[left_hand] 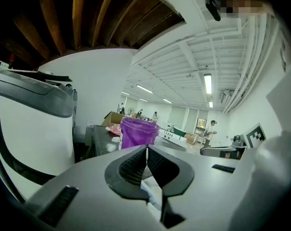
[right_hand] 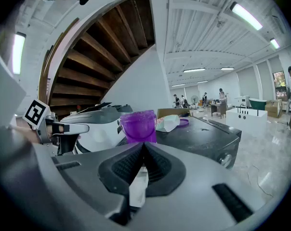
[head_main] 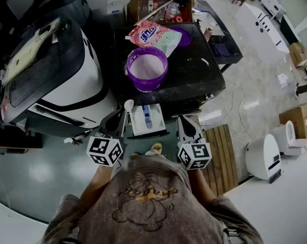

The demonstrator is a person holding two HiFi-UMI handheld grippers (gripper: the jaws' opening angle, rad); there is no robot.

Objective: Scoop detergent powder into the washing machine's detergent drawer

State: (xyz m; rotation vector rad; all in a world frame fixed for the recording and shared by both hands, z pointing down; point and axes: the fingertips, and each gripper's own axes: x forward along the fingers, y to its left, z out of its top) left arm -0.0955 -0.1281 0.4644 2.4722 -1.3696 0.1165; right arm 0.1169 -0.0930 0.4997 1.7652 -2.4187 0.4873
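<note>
A purple tub [head_main: 147,67] of white powder stands on the black washing machine [head_main: 194,80], with spilled powder around it. Behind it lie a pink detergent bag [head_main: 154,36] and a purple lid [head_main: 182,35]. The white detergent drawer [head_main: 147,119] is pulled out at the machine's front. My left gripper [head_main: 122,118] hovers at the drawer's left edge and looks shut on the handle of a white scoop [head_main: 128,105]. My right gripper [head_main: 184,121] is shut and empty, right of the drawer. Over shut jaws, the left gripper [left_hand: 146,150] faces the tub [left_hand: 138,132], as does the right gripper [right_hand: 144,146] with the tub [right_hand: 138,125].
A white machine with a dark lid [head_main: 67,70] stands close on the left. A cardboard box [head_main: 158,1] sits behind the black machine. A wooden pallet [head_main: 222,151] and a white appliance [head_main: 268,155] lie on the floor at right.
</note>
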